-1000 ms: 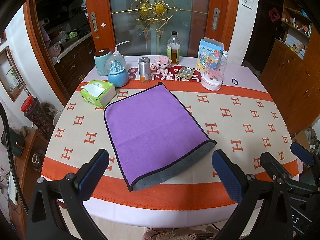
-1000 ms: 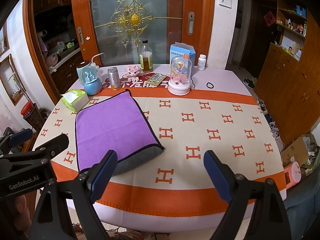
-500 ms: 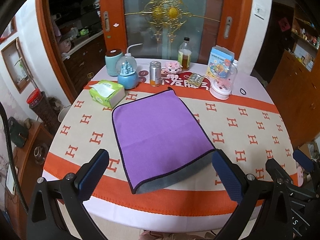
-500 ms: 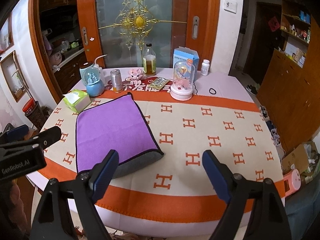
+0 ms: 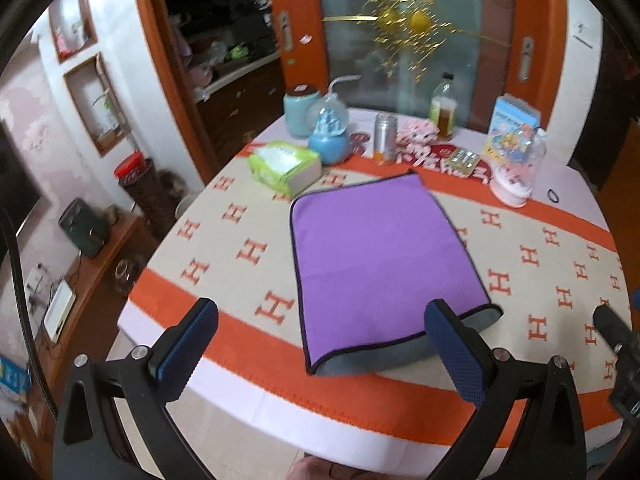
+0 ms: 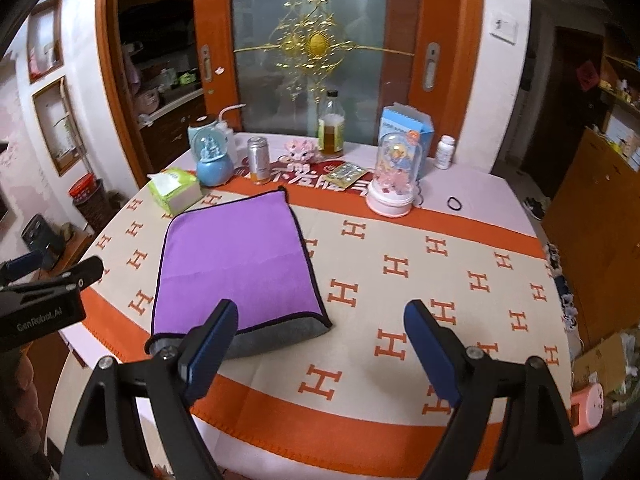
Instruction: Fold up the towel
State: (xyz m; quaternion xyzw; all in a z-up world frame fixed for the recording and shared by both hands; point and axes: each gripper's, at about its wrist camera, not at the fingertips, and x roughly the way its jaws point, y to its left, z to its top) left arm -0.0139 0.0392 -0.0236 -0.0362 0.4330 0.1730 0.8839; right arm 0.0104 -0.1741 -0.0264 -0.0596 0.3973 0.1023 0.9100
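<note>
A purple towel (image 5: 380, 256) with a grey underside lies folded flat on the round table; it also shows in the right wrist view (image 6: 236, 264). Its grey fold edge (image 5: 400, 350) faces the front of the table. My left gripper (image 5: 320, 344) is open and empty, above the table's front edge, just short of the fold. My right gripper (image 6: 320, 344) is open and empty, held above the table to the right of the towel's front corner. The left gripper's body (image 6: 44, 304) shows at the left of the right wrist view.
The table wears a beige and orange cloth (image 6: 440, 280). Along its far side stand a green tissue box (image 5: 284, 166), a blue snow globe (image 5: 330, 136), a can (image 5: 385, 136), a bottle (image 5: 442, 108), a blue carton (image 5: 510, 128) and a domed ornament (image 6: 394, 176). A hair tie (image 6: 454, 203) lies far right.
Both grippers have drawn back and turned, so the table and towel sit farther off and shifted right in the left view. The towel has not moved. Both stay open.
</note>
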